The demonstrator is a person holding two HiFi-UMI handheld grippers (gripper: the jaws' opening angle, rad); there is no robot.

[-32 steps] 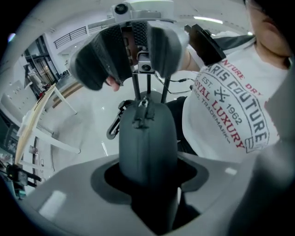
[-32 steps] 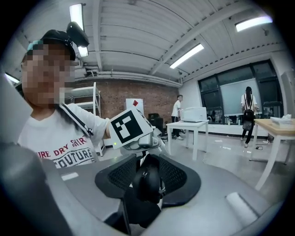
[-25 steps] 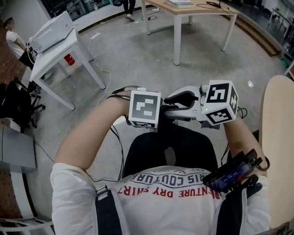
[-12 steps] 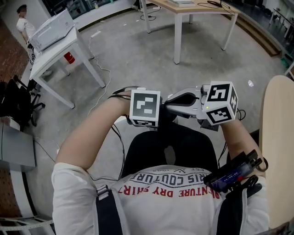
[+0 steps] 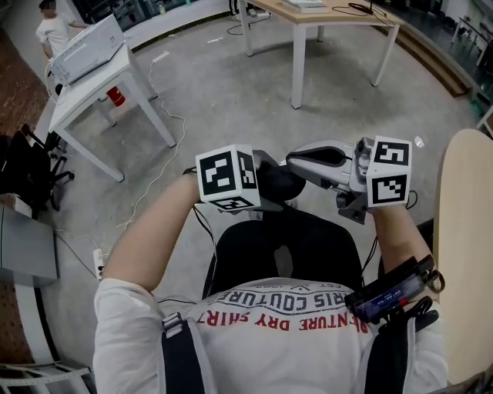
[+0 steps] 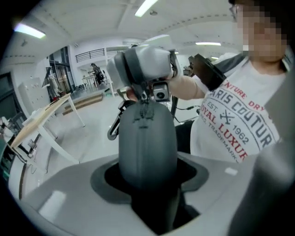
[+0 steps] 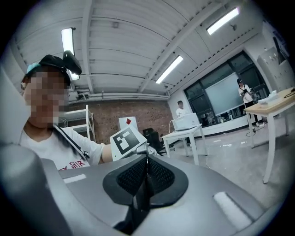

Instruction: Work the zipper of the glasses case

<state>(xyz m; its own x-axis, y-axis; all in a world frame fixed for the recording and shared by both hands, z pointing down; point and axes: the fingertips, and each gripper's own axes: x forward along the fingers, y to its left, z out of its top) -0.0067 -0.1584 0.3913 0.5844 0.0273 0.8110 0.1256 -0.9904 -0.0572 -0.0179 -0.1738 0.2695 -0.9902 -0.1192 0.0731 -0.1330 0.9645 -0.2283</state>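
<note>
A dark grey glasses case (image 6: 147,147) stands up between the jaws of my left gripper (image 6: 147,182), which is shut on its lower end. In the head view the case (image 5: 276,183) hangs in the air in front of the person's chest, just right of the left gripper's marker cube (image 5: 226,178). A metal carabiner (image 6: 113,130) dangles from its far end. My right gripper (image 5: 299,161) reaches in from the right to the case's top. Its jaws have just been closing, and its pads (image 7: 156,177) now pinch the thin zipper pull (image 7: 147,150).
A black chair seat (image 5: 285,246) is below the hands. White tables (image 5: 92,77) stand on the concrete floor to the left, a wooden-topped table (image 5: 323,15) stands ahead, and a pale curved tabletop (image 5: 466,231) runs along the right edge. A dark device (image 5: 389,291) is strapped to the right forearm.
Both hands have lifted. The left marker cube has tilted and shifted left. The right cube has rolled and moved right. The dark case now shows between the two grippers.
</note>
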